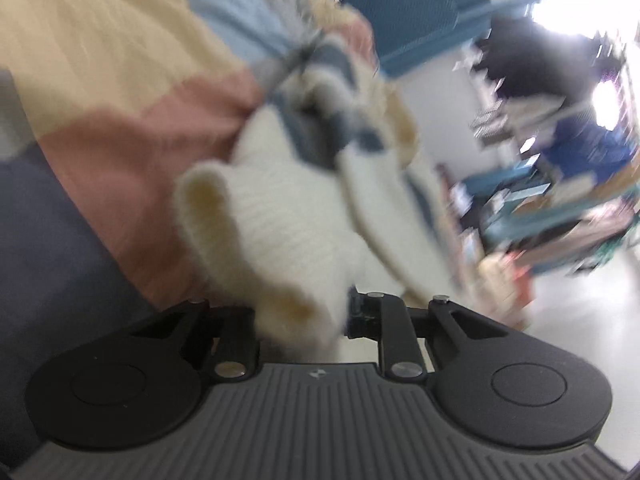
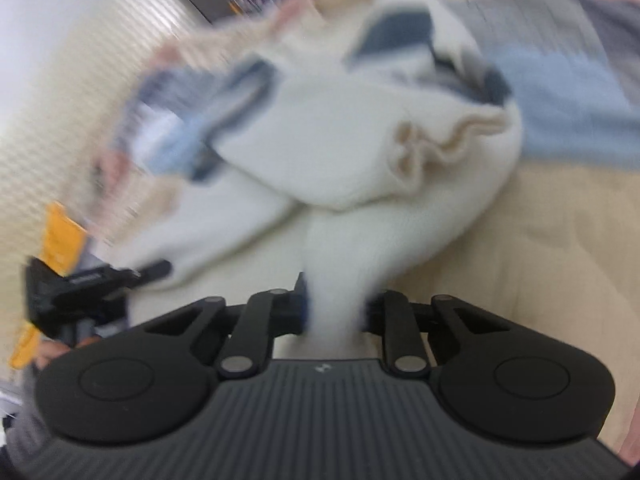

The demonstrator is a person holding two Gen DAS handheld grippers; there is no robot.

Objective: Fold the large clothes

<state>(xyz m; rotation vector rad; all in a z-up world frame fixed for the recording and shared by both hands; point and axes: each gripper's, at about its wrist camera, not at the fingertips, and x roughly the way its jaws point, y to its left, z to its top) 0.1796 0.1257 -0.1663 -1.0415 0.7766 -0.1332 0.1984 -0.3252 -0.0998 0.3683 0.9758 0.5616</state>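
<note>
With both the left gripper and right gripper pinched narrow on white knit of the sweater, which bunches just ahead of the fingers over the striped cover, we're at pickup; next: spread it flat.

Each camera sits just behind its own gripper, looking forward and downward along the jaws. Both are very close to the same cream knit garment — the shared part. The right wrist view also catches the left gripper at its left edge.
</note>
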